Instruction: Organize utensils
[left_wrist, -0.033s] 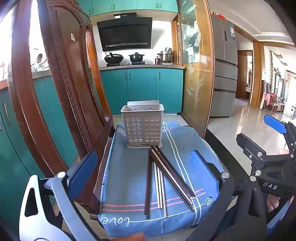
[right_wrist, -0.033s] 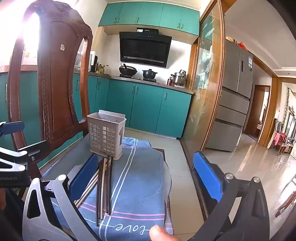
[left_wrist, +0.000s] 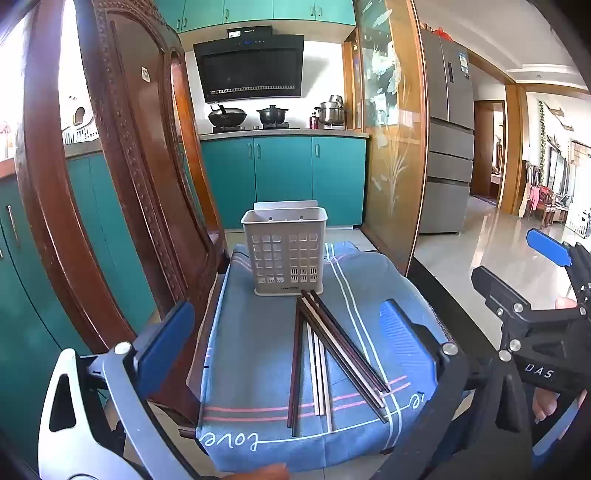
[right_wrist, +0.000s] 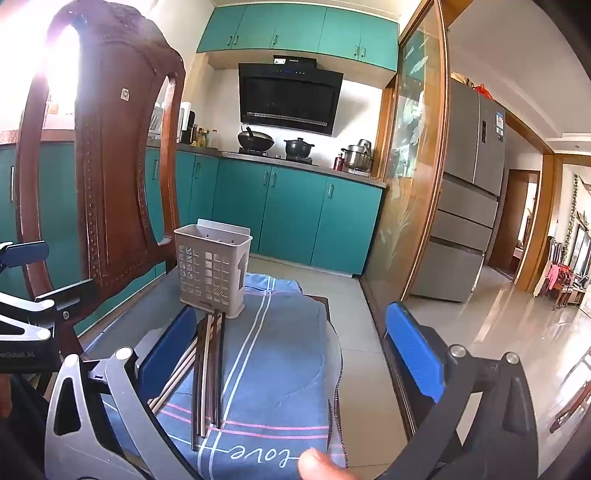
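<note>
Several chopsticks (left_wrist: 325, 358), dark brown and pale, lie fanned on a blue cloth (left_wrist: 255, 354), their far tips touching a grey slotted utensil basket (left_wrist: 286, 251). The basket stands upright at the cloth's far end and looks empty. My left gripper (left_wrist: 284, 339) is open, its blue pads spread wide either side of the chopsticks, held above them. My right gripper (right_wrist: 291, 350) is open and empty, to the right of the chopsticks (right_wrist: 208, 373) and basket (right_wrist: 212, 269). The right gripper also shows in the left wrist view (left_wrist: 546, 291).
The cloth (right_wrist: 280, 354) covers a chair seat. The carved wooden chair back (left_wrist: 122, 177) rises close on the left. A glass sliding door frame (left_wrist: 391, 147) stands on the right. Teal kitchen cabinets (left_wrist: 284, 177) and tiled floor lie beyond.
</note>
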